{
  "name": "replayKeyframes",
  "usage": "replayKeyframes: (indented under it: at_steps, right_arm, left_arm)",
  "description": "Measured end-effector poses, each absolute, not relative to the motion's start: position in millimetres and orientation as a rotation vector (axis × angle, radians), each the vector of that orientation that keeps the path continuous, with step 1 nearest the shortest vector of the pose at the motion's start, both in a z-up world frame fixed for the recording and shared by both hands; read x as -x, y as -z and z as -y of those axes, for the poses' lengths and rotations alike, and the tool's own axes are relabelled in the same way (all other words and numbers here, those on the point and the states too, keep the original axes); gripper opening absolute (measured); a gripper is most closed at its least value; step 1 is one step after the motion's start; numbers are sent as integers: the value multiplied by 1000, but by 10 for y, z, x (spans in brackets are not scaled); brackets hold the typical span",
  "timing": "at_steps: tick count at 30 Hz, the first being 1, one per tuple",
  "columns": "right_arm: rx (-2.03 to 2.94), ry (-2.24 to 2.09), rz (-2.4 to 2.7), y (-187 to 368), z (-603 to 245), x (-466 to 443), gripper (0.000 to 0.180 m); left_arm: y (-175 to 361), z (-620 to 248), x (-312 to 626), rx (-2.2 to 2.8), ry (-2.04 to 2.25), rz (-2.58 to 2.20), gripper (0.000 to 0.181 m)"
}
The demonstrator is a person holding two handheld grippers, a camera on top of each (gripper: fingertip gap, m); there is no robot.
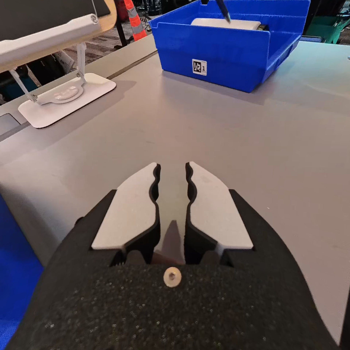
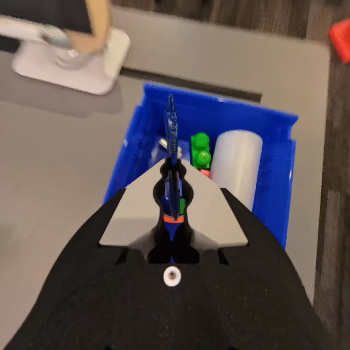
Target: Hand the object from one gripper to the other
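My right gripper (image 2: 173, 162) is shut on a blue pen (image 2: 172, 130) and holds it above the blue bin (image 2: 246, 113). The pen sticks out forward past the fingertips, and its lower part runs back between the jaws. The pen's tip also shows in the left wrist view (image 1: 224, 11), hanging over the blue bin (image 1: 217, 47) at the far side of the table. My left gripper (image 1: 172, 166) is open and empty, low over the grey table (image 1: 189, 123), well short of the bin.
The bin holds a white cylinder (image 2: 236, 166), a green toy block (image 2: 200, 151) and other small items. A white monitor stand (image 1: 64, 100) sits at the far left of the table. An orange traffic cone (image 1: 135, 20) stands beyond the table. About 40 cm separates my left fingertips from my right.
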State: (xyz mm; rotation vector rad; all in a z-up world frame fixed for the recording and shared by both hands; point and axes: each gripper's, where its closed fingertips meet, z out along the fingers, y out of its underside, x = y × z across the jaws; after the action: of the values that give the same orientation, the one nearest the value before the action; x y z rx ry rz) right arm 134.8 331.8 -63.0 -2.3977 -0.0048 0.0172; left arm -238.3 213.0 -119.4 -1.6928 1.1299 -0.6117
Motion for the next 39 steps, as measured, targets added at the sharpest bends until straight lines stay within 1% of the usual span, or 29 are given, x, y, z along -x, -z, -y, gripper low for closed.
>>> replayKeyframes:
  at_steps: [1,4,7,8,14,15,16,17,19,21,24,26,28,33,36,39]
  right_arm:
    - [2471,-20,-31,800,-3340,-1435,10]
    - [2650,-73,-157,1227,-3326,-1568,10]
    - [2775,-35,-135,1523,-3277,-1593,10]
    - [2770,-38,-145,1557,-3303,-1581,10]
    - [2712,14,-153,1587,-3380,-1573,25]
    - [2681,6,-142,1519,-3395,-1552,27]
    - [2643,5,-133,1416,-3397,-1533,39]
    - [2595,1,-106,1270,-3387,-1500,43]
    - [2460,-8,-49,870,-3316,-1403,48]
    - [2301,-30,1,395,-3132,-1236,50]
    - [2070,-216,112,-178,-2709,-647,49]
    - [1989,-405,226,-321,-2389,-101,49]
    - [1970,-575,372,-231,-2083,464,49]
    - [1951,-1108,739,441,-1286,1736,48]
    - [1938,-1422,843,831,-923,2157,48]
    - [1996,-1604,901,1069,-764,2283,48]
  left_arm:
    - [1204,-2144,2391,1698,609,-1126,26]
    - [1243,-2171,2417,1715,600,-1126,25]
    - [1278,-2172,2428,1720,596,-1136,25]
    - [1296,-2169,2429,1724,594,-1142,25]
    - [1329,-2052,2396,1736,638,-1209,27]
    - [1273,-2018,2401,1741,679,-1215,29]
    - [1184,-1988,2426,1751,734,-1216,29]
    - [1066,-1971,2480,1763,799,-1211,30]
    - [816,-2042,2725,1802,881,-1181,38]
    - [611,-2341,3152,1876,854,-1057,41]
    - [597,-2990,3985,2099,614,-838,41]
    - [760,-3315,4456,2270,364,-851,42]
    - [894,-3523,4662,2367,198,-982,42]
    - [1241,-3604,4596,2284,35,-1665,44]
    - [1470,-3685,4641,2316,-61,-1839,42]
    - [1686,-3704,4732,2384,-127,-1960,44]
